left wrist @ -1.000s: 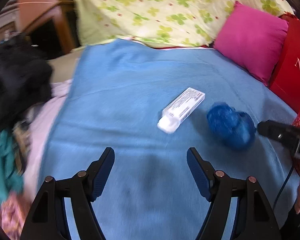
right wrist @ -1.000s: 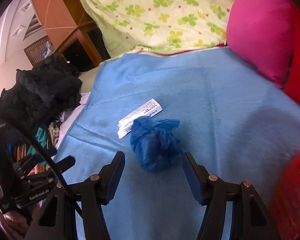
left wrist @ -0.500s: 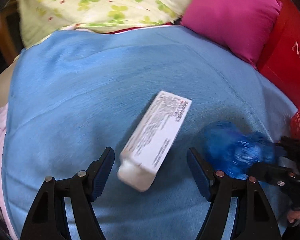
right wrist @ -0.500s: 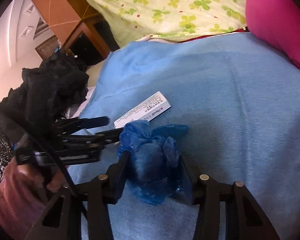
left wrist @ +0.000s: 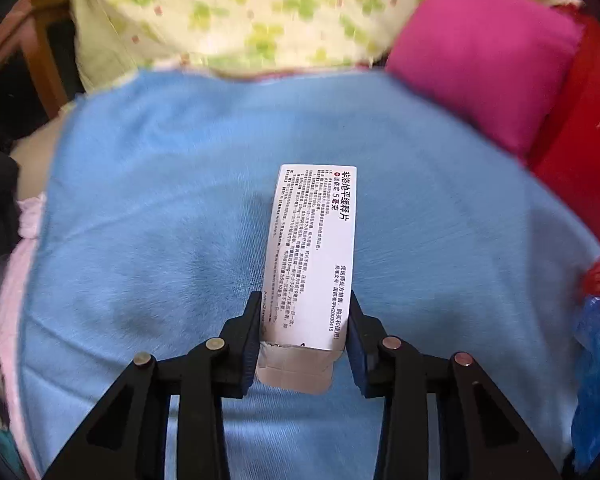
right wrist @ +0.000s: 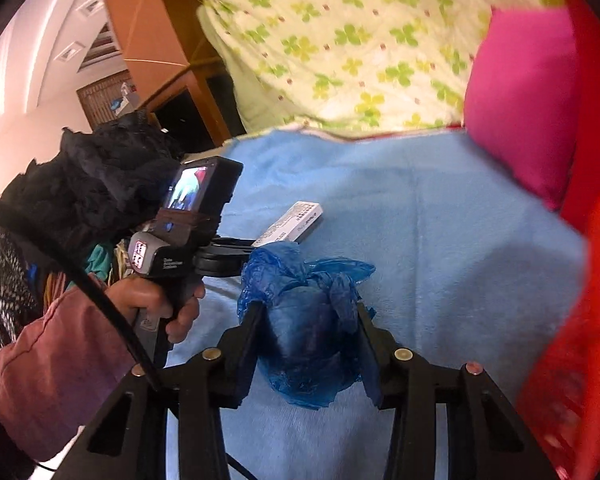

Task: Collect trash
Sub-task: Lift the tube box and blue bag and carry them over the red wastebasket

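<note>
Pickup step: my left gripper (left wrist: 303,326) clamps the white medicine box (left wrist: 312,256); my right gripper (right wrist: 309,334) clamps the blue plastic wad (right wrist: 306,320). Next, I judge, both go to the red basket (right wrist: 580,344) at right.

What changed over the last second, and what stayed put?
The left gripper advanced and shut on the white box; the right gripper closed on the blue plastic wad. The blue blanket and pink pillow stayed put.

Right hand-held gripper (right wrist: 306,320) clamps crumpled blue plastic bag (right wrist: 304,320) — above blue blanket (right wrist: 440,240).
</note>
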A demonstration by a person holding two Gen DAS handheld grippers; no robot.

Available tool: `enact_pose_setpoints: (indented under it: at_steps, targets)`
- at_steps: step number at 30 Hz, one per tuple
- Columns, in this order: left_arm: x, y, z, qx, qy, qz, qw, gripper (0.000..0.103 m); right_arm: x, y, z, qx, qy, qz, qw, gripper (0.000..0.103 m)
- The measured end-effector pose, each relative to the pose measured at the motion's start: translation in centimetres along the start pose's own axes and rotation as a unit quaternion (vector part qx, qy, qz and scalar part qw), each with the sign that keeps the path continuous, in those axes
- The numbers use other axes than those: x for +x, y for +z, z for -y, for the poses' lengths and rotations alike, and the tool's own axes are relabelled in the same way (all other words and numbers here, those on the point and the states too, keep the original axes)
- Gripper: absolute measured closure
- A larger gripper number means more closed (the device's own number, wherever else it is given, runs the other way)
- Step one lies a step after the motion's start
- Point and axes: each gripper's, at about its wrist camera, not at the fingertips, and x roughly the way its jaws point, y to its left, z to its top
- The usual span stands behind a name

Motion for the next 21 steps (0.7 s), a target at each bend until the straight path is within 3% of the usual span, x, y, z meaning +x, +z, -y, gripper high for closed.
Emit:
enact_pose_setpoints:
  at_steps: [4, 10, 21]
  targets:
    - [-7.7, -1.0, 2.0, 0.008, 0.033, 0.059, 0.9977, 0.063, -4.6, 0.1, -0.9, -0.008, -0.002, 0.034, 0.999, 0.057]
    - [-17.6, -2.6, 5.1, 0.014, 0.093, 0.126, 0.9876, 0.063, -10.7, 0.7, -2.1, -0.009, -0.001, 0.089, 0.996, 0.057]
    - [-27.0, -5.3, 8.7, 0.016, 0.143, 0.199, 0.9693, 0.062, -18.2, 0.6, -3.8, -0.012, -0.003, 0.153, 0.988, 0.057]
